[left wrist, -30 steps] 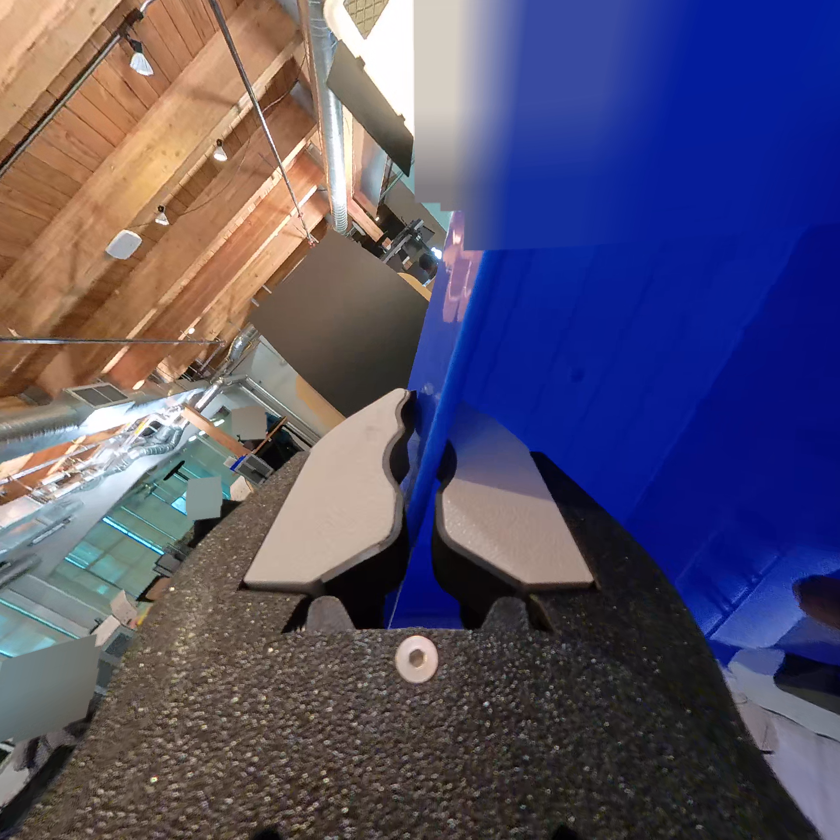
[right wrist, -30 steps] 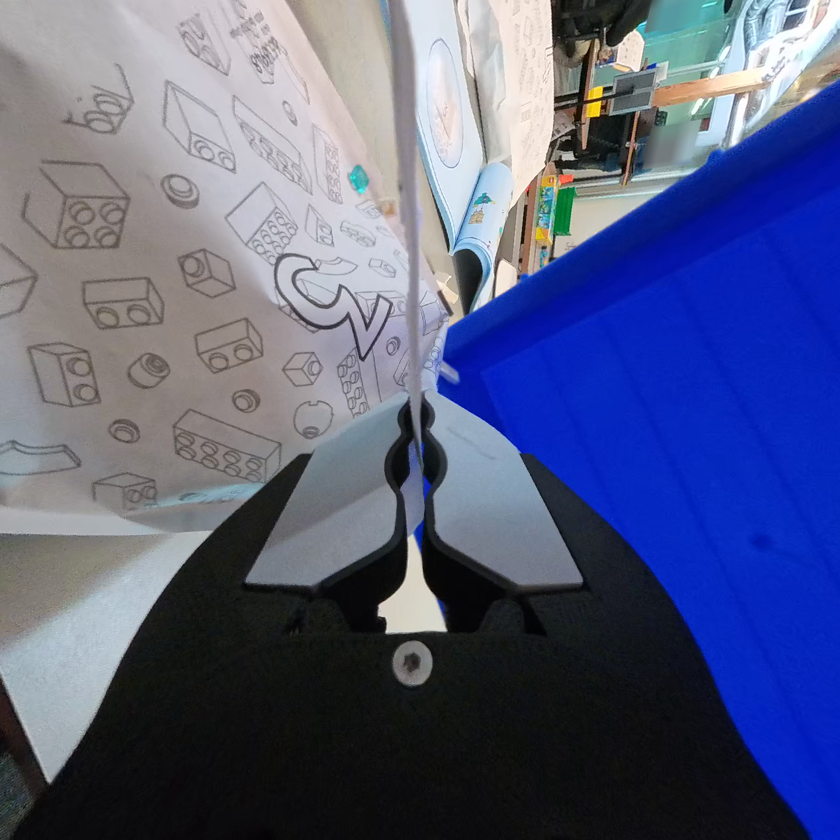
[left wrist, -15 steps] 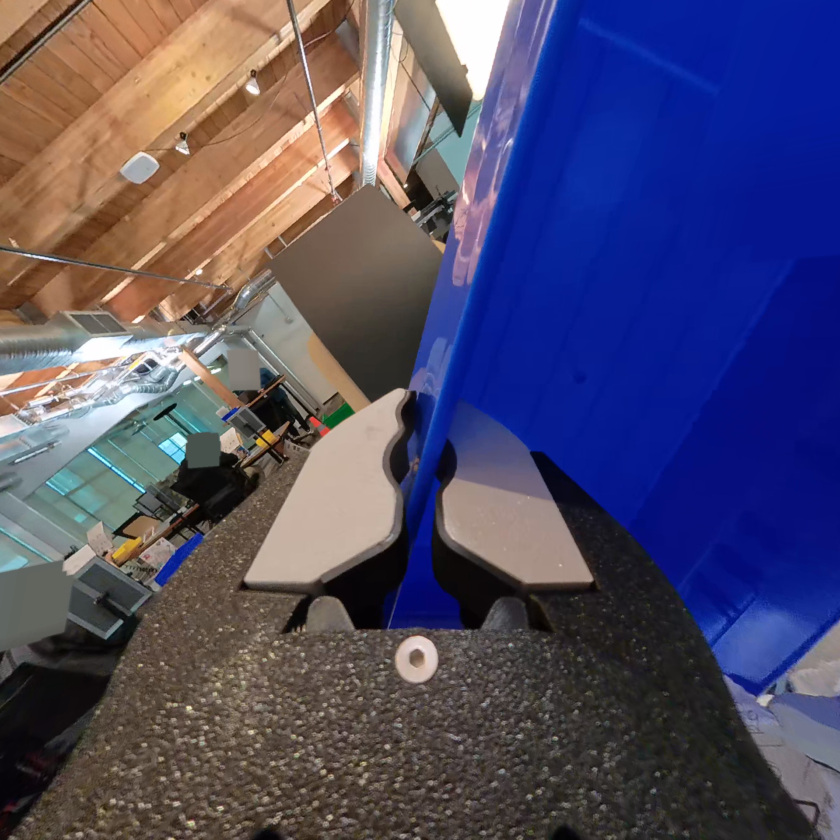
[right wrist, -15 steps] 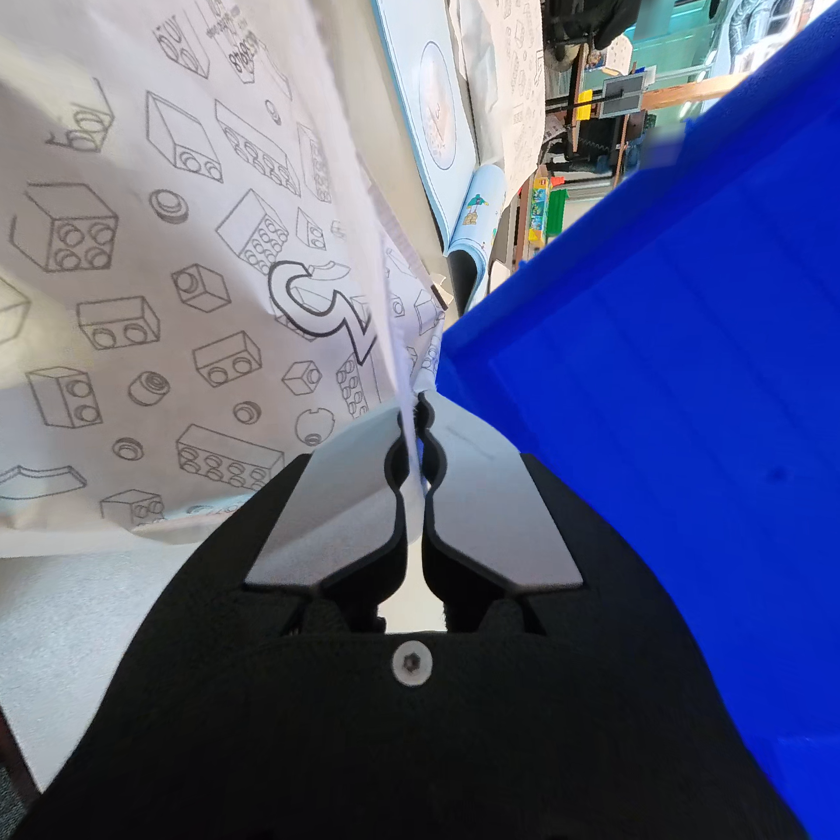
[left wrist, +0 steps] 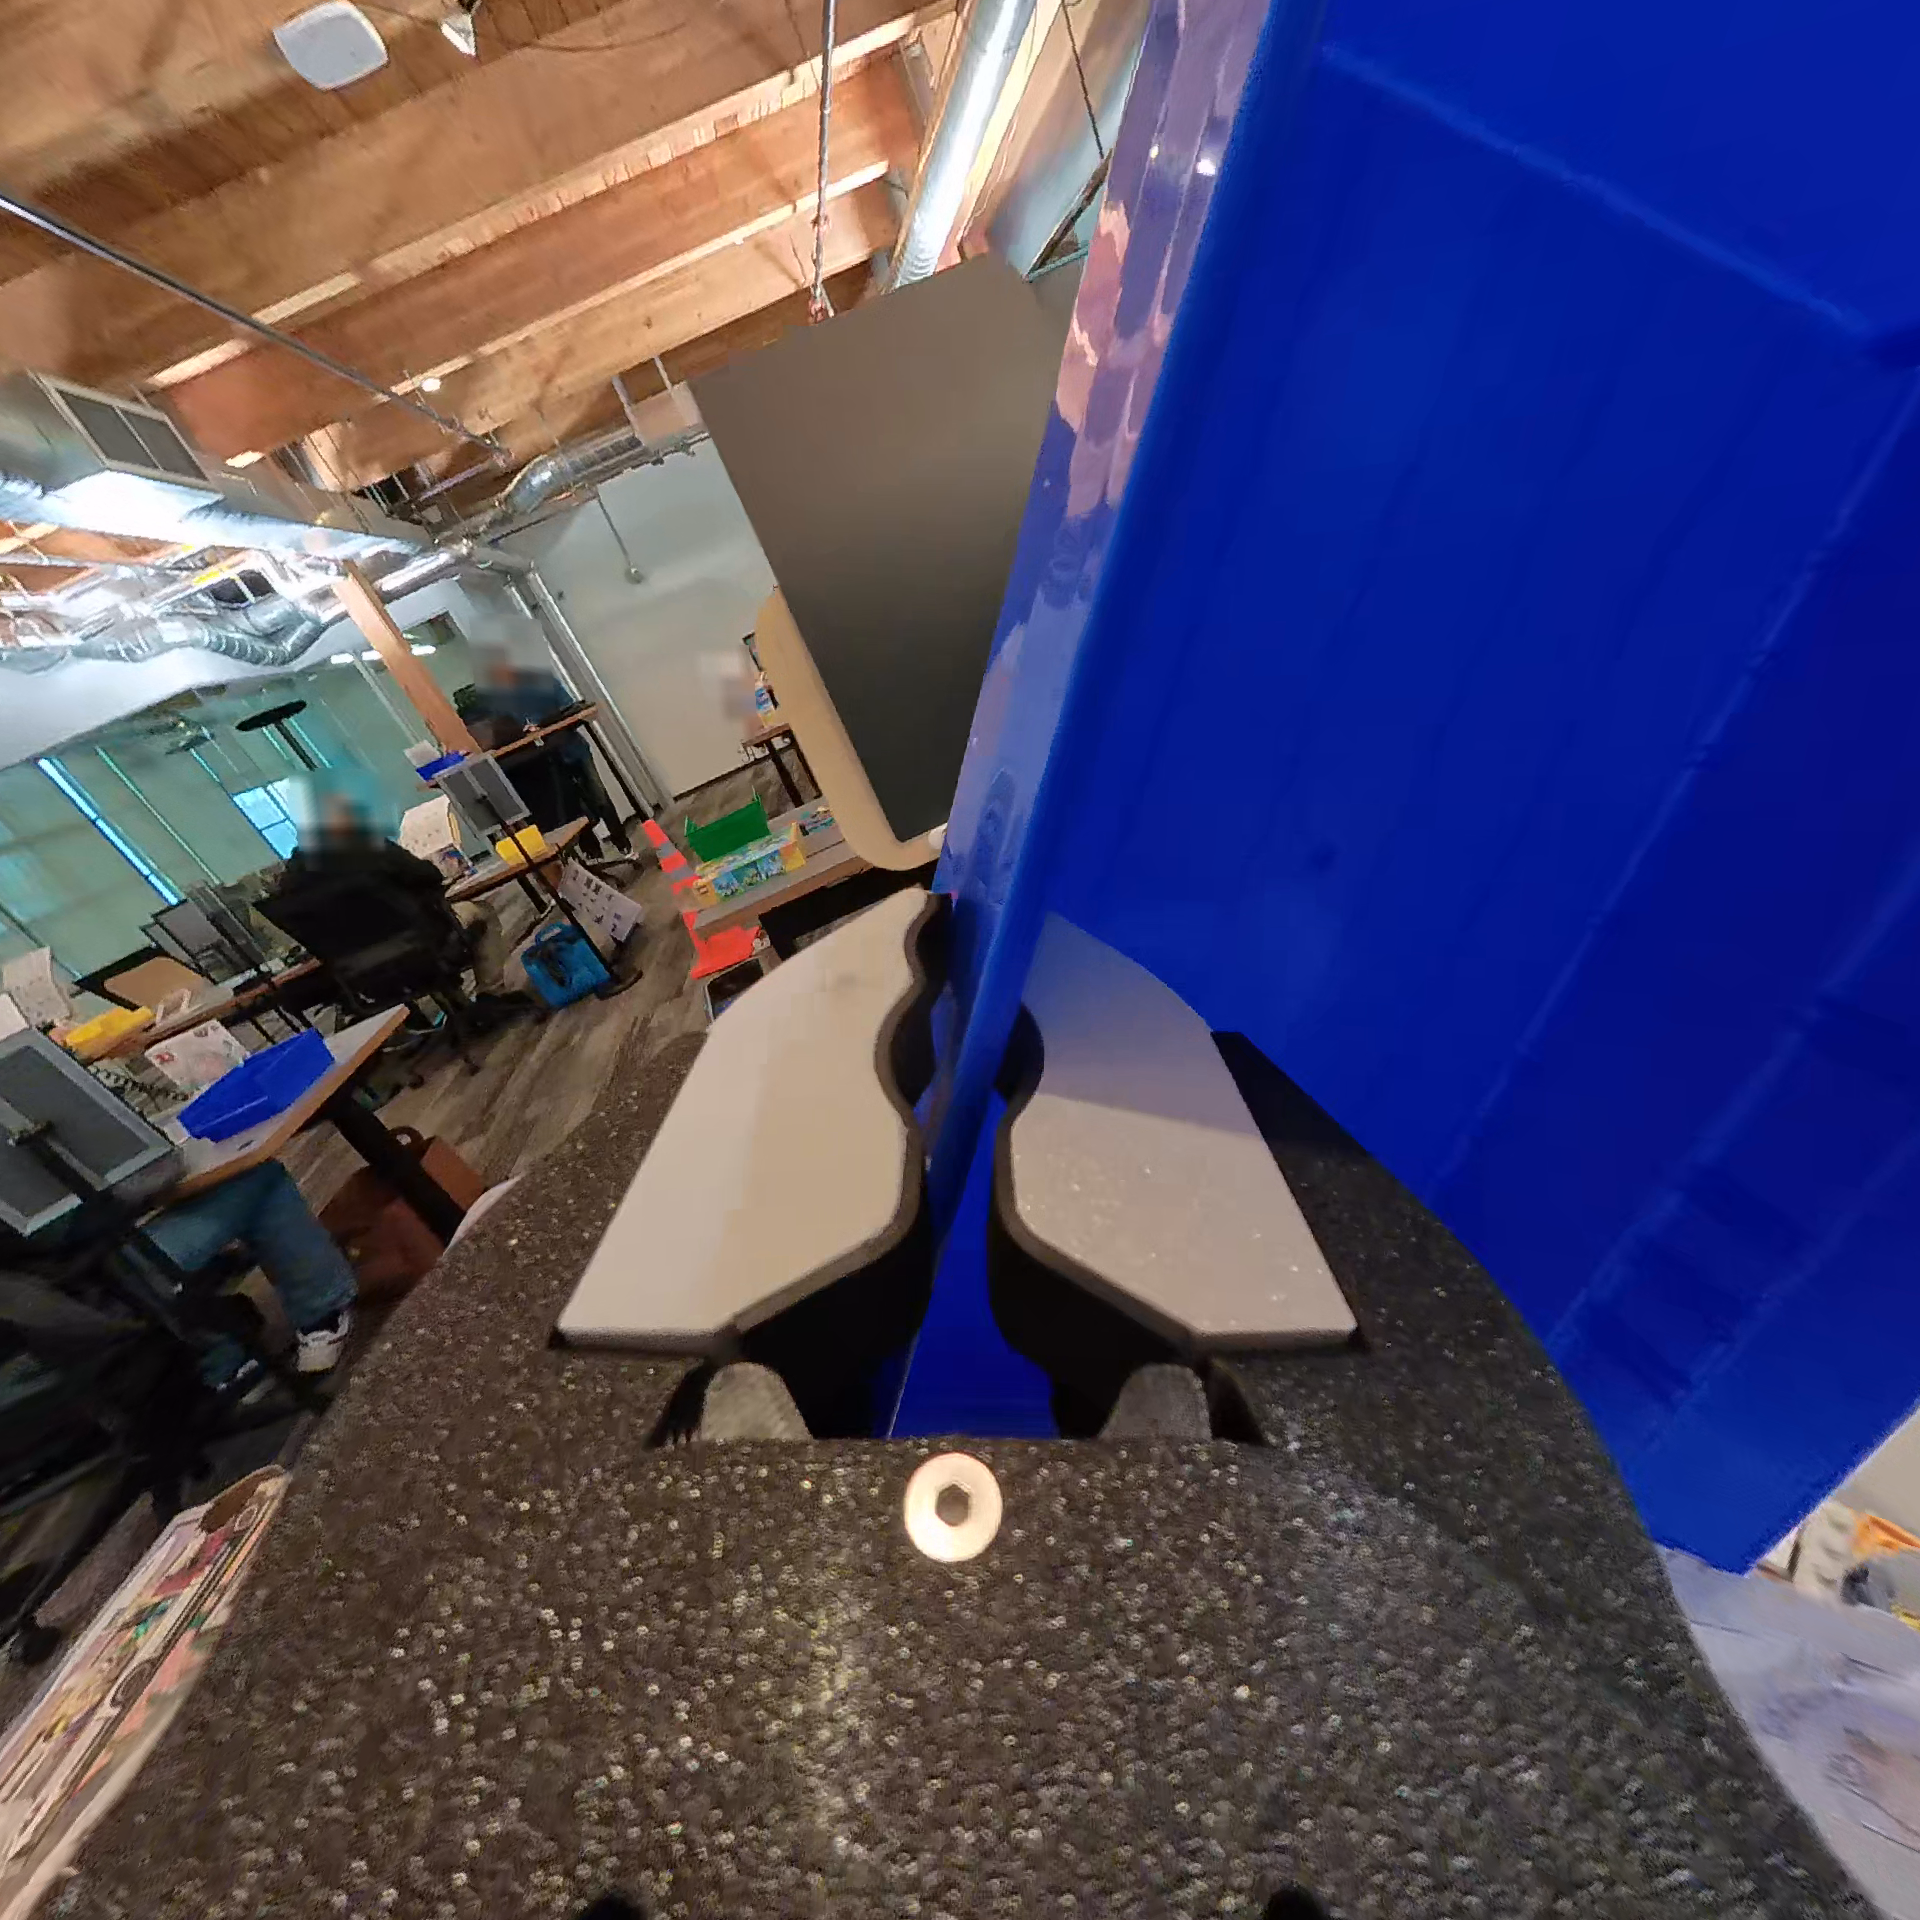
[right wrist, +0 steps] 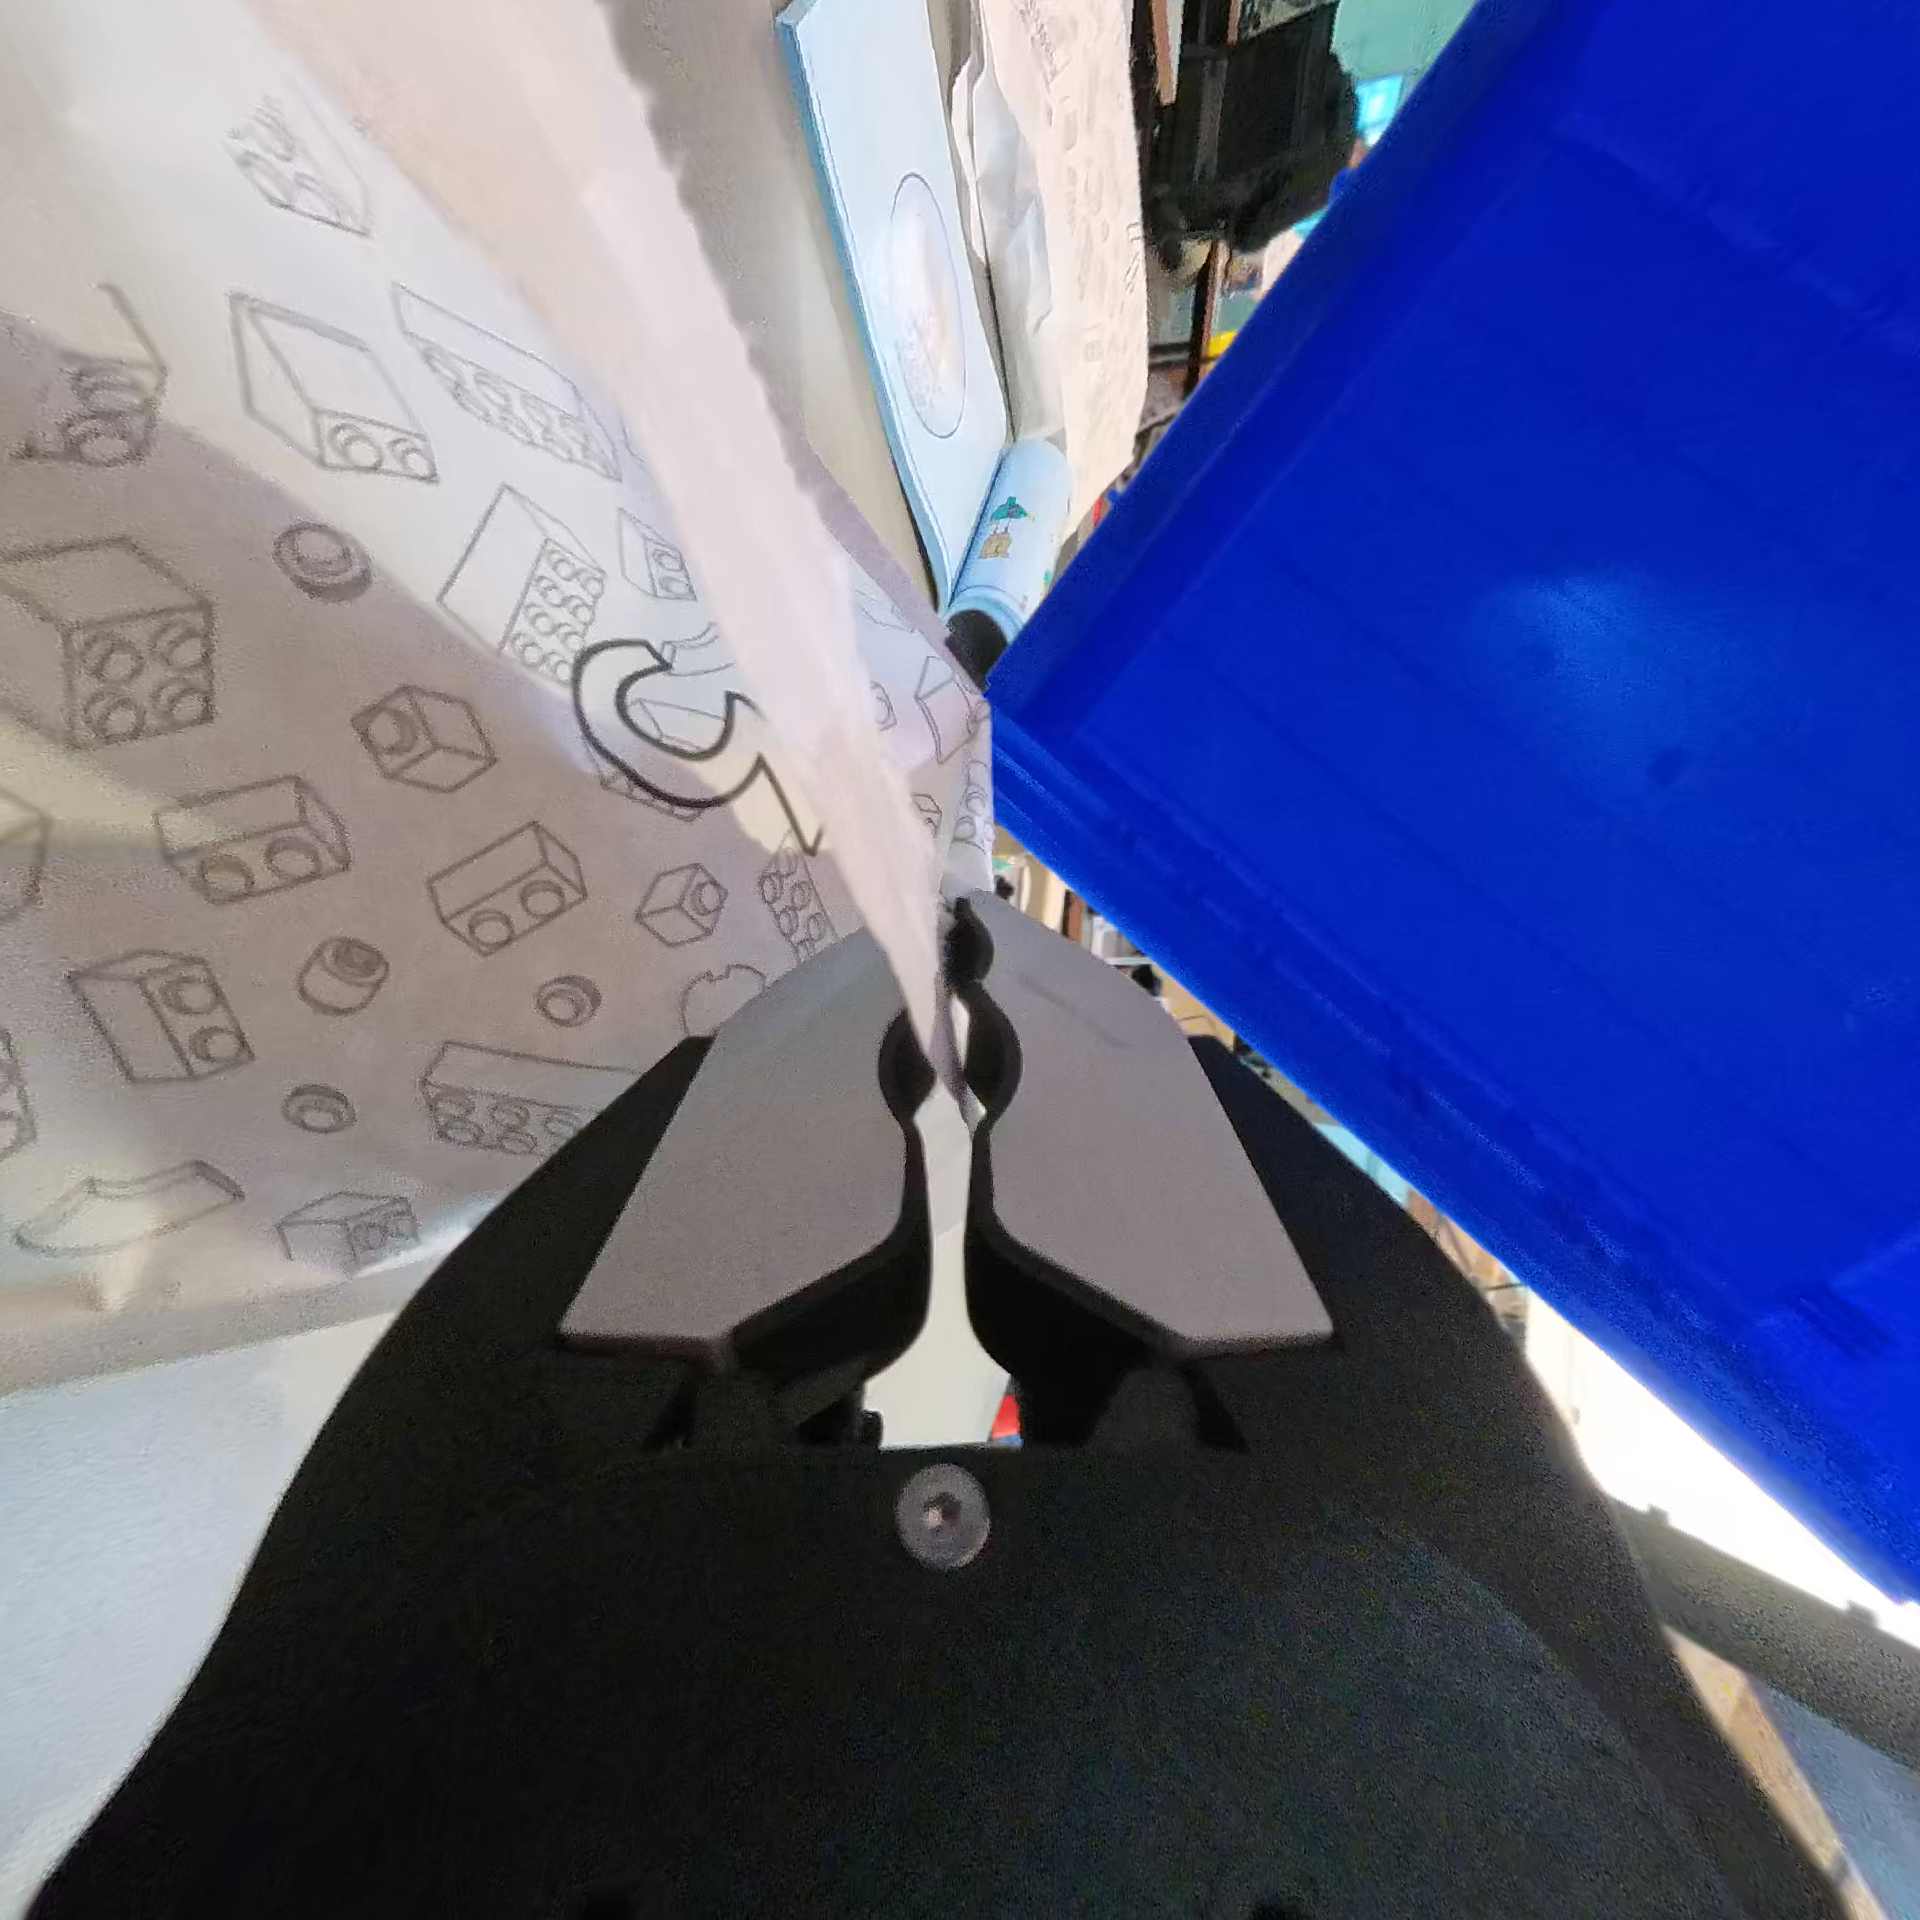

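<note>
My left gripper [left wrist: 971,997] is shut on the wall of a blue plastic bin [left wrist: 1507,779]; the thin blue wall runs between the two pads and the bin is held up, tilted, filling the right of the left wrist view. My right gripper [right wrist: 954,956] is shut on the edge of a white paper bag printed with grey brick outlines [right wrist: 312,779], which hangs to the left in the right wrist view. The same blue bin [right wrist: 1507,727] fills the right of that view, its corner close to the bag.
Behind the bag lie a white-blue booklet [right wrist: 914,291] and a rolled sheet [right wrist: 1013,540] on a table. The left wrist view shows an office with desks, seated people [left wrist: 353,914], an orange cone [left wrist: 717,935], a green bin [left wrist: 727,826] and a dark panel [left wrist: 894,623]. Left tips to right tips: about 25 cm.
The left gripper has tilted down with the bin: the view swung from the wooden ceiling to the room. The bag has swung left in the right grasp, and the bin has shifted up and right.
</note>
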Motion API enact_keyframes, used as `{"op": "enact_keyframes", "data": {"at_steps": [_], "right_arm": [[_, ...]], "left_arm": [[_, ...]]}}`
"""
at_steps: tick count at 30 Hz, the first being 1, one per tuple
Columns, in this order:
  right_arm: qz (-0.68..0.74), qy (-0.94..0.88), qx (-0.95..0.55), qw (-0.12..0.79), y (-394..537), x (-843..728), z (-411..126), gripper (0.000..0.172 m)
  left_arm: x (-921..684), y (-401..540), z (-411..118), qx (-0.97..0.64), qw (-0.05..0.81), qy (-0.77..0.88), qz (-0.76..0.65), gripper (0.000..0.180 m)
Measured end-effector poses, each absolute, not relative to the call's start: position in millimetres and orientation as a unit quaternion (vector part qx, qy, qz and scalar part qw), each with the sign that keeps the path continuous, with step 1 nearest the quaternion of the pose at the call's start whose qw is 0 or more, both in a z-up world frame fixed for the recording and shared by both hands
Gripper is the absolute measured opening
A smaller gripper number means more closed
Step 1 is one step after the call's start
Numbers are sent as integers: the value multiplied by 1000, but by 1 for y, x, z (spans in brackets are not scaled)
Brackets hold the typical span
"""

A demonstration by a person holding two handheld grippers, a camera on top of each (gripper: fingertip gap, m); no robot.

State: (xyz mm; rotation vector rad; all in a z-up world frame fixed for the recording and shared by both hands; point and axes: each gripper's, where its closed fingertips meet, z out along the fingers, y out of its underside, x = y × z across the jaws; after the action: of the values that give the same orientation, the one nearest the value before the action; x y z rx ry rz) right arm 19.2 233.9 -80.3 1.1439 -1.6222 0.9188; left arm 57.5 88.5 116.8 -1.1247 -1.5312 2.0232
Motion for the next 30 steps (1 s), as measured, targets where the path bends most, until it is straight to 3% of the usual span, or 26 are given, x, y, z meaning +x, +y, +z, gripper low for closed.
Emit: {"op": "enact_keyframes", "data": {"at_steps": [15, 30], "right_arm": [[398, -576, 506, 503, 244, 12, -72, 0], [395, -534, 494, 561, 249, -19, -58, 0]], "left_arm": [[80, 37, 83, -356, 230, -592, 685, 5], [87, 8, 61, -345, 226, -624, 664, 5]]}}
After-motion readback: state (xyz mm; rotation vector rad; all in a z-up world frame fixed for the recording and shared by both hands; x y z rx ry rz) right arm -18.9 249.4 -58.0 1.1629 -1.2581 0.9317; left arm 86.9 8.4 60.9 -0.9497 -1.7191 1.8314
